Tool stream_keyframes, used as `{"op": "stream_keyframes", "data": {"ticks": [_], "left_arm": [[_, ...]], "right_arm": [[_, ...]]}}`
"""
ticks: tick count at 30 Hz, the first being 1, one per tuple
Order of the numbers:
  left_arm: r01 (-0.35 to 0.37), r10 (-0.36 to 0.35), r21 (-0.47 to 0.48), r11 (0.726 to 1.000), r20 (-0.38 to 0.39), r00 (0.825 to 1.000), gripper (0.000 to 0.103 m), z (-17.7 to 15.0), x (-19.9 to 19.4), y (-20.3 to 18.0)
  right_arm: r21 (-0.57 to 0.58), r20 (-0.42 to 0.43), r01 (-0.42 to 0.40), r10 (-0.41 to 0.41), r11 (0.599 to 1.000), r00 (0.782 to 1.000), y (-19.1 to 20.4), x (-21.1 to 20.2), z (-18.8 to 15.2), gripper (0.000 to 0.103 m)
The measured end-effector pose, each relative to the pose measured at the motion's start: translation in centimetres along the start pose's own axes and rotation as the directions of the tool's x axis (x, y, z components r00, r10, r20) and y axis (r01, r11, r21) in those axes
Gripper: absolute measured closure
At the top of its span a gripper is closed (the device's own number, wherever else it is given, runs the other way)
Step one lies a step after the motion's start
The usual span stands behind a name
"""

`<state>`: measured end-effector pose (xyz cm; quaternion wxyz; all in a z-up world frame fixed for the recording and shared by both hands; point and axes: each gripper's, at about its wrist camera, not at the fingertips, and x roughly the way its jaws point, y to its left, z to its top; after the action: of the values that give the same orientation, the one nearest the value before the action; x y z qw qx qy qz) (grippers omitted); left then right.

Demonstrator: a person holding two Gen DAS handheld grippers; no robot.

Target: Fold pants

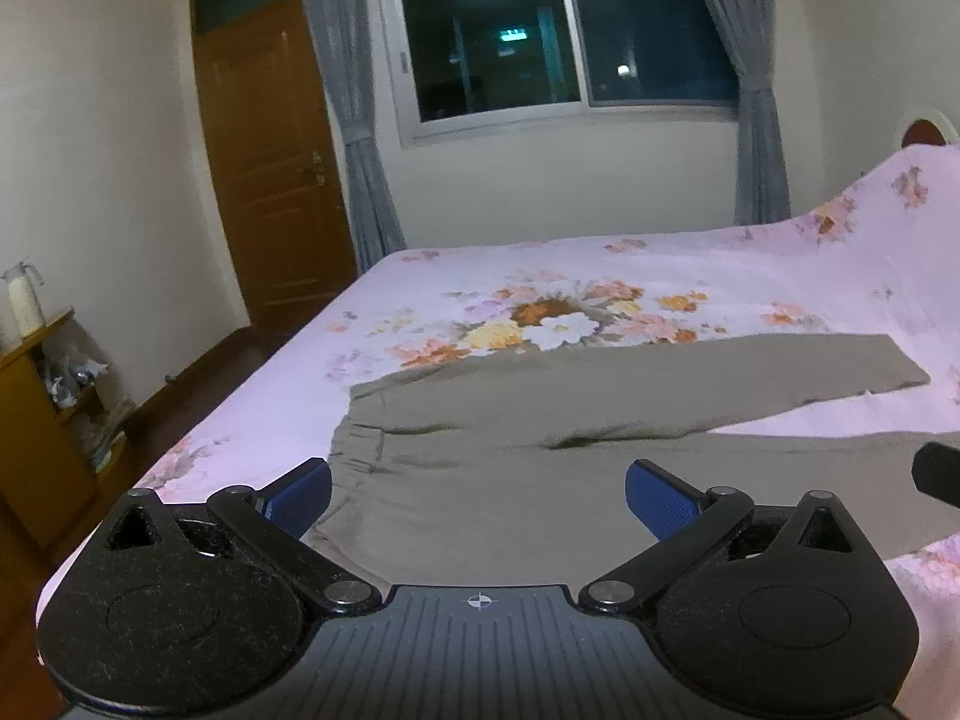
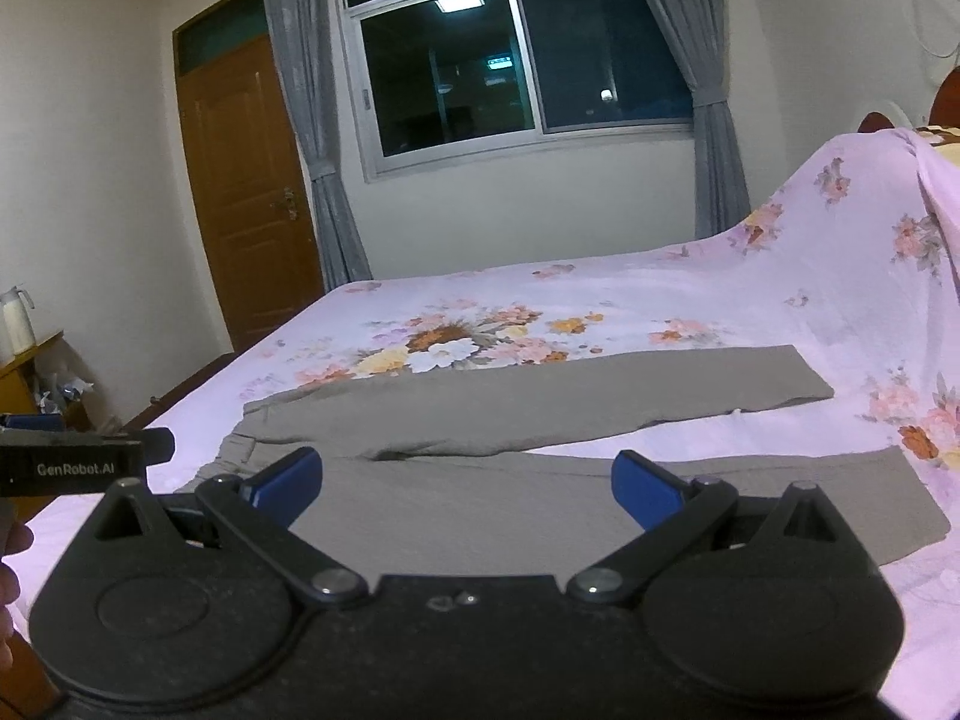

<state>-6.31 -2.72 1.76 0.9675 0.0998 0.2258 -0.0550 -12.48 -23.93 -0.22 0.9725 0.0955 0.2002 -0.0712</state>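
The grey pants (image 2: 510, 450) lie flat near the bed's (image 1: 660, 276) front edge, legs splayed apart. Both the left tongs (image 1: 477, 501) and right tongs (image 2: 465, 489) hover spread, holding nothing — pinching one fabric layer would likely drag the pants crooked.

Home bedroom: bed (image 1: 600, 276) under floral sheet, curtained window (image 1: 564, 36), wooden door (image 1: 270, 168).

My left gripper (image 1: 478, 495) and right gripper (image 2: 466, 483) look alike: black linkage arms, silver pivot screws, blue ribbed pads (image 1: 657, 504). At nine o'clock, white "GenRobot.AI" lettering.
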Motion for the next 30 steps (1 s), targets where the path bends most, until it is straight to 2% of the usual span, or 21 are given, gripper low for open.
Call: {"op": "stream_keyframes", "data": {"ticks": [6,30], "left_arm": [[0.019,-0.019,0.012,1.0,-0.009,1.0,0.0,-0.3,-0.1,-0.8],[0.01,-0.01,0.008,1.0,-0.044,0.999,0.0,0.1,2.8,-0.5]], "right_arm": [[-0.002,-0.001,0.011,-0.011,1.0,1.0,-0.2,0.0,-0.1,0.0],[-0.019,-0.035,-0.008,0.008,1.0,0.999,0.2,2.5,0.1,0.0]]}}
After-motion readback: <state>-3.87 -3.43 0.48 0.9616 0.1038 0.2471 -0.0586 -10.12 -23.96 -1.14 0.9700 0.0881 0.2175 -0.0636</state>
